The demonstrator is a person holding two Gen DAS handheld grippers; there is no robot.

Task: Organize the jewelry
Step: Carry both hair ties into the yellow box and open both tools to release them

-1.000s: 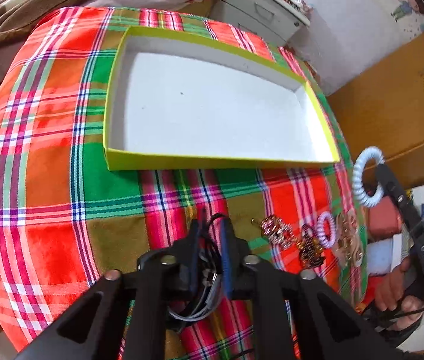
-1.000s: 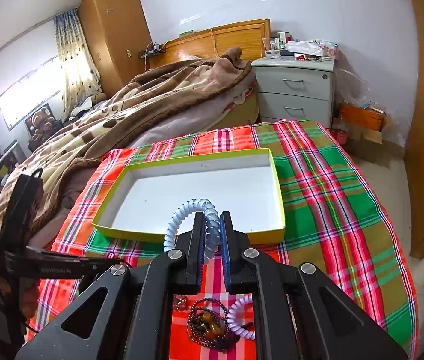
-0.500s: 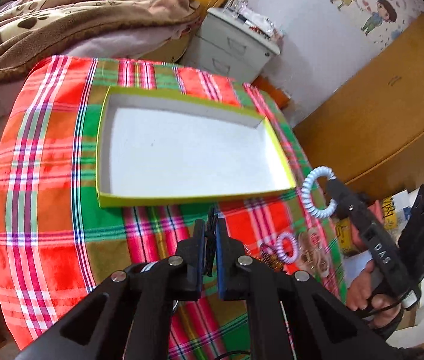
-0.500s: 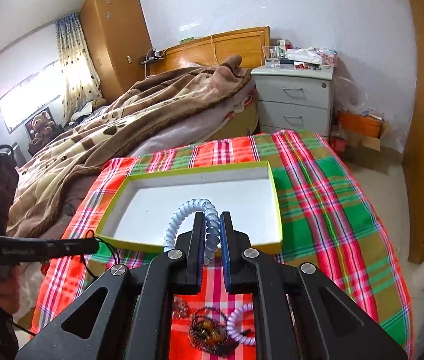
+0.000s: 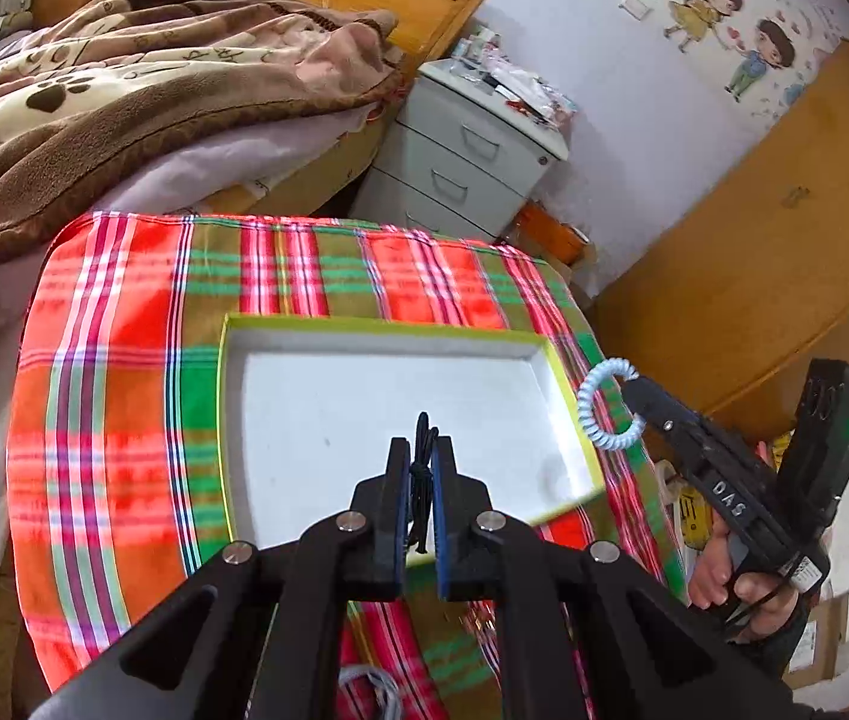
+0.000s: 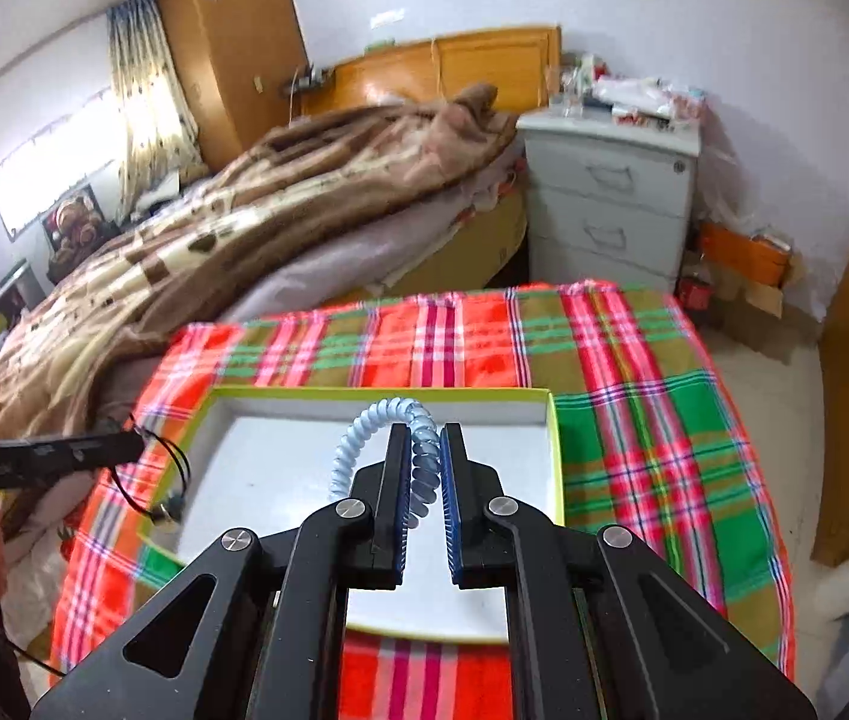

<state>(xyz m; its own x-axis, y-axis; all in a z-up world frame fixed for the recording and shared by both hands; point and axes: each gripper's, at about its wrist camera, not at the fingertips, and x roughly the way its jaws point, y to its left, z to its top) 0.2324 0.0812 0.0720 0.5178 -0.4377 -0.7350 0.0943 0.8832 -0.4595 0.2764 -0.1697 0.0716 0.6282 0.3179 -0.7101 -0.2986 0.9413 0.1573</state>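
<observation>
Over the white tray, both grippers carry jewelry

A black cord necklace (image 5: 422, 450) is pinched in the closed jaws of the left gripper (image 5: 421, 468) above the tray's floor; seen from the right wrist, its loop and small pendant (image 6: 166, 513) dangle at the tray's left rim. The pale blue spiral bracelet (image 6: 391, 426) is clamped in the jaws of the right gripper (image 6: 425, 468), arching over the tray's far half. The yellow-edged tray (image 5: 232, 420) sits on a red and green plaid cloth (image 5: 118, 396), with a grey drawer cabinet (image 6: 610, 204) beyond the far edge
</observation>
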